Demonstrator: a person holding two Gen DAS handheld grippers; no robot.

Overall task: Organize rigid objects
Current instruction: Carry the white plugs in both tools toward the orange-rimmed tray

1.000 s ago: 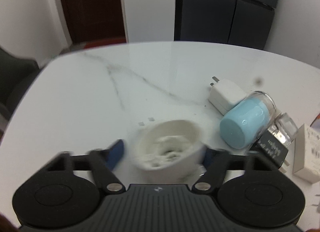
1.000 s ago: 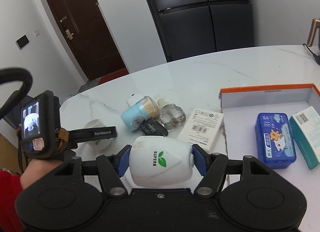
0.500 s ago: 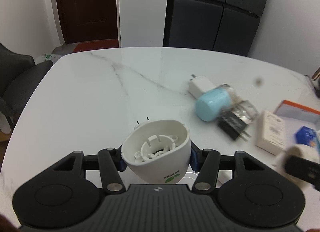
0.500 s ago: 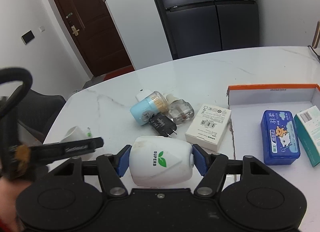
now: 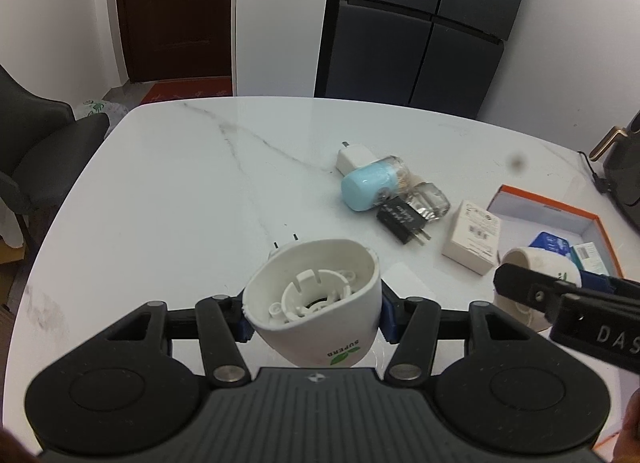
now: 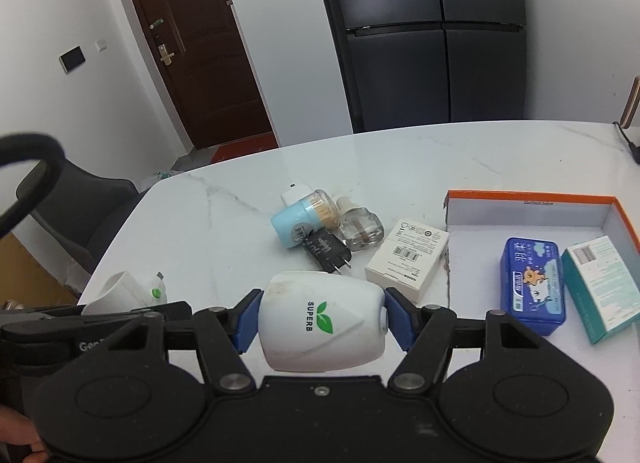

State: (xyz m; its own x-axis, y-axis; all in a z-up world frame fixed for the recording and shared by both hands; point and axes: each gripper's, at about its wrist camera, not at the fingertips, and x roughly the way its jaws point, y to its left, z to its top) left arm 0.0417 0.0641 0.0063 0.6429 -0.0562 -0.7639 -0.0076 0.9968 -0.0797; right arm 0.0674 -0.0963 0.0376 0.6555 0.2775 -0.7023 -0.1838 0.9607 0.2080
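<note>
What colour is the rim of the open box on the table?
Orange, with a white inside; the box shows best in the right wrist view.

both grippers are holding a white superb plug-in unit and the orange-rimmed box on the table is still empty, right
Not quite: the orange-rimmed box is not empty. The right wrist view shows a blue box and a teal box lying in it. The rest holds: the left gripper and the right gripper each clamp a white SUPERB plug-in unit.
</note>
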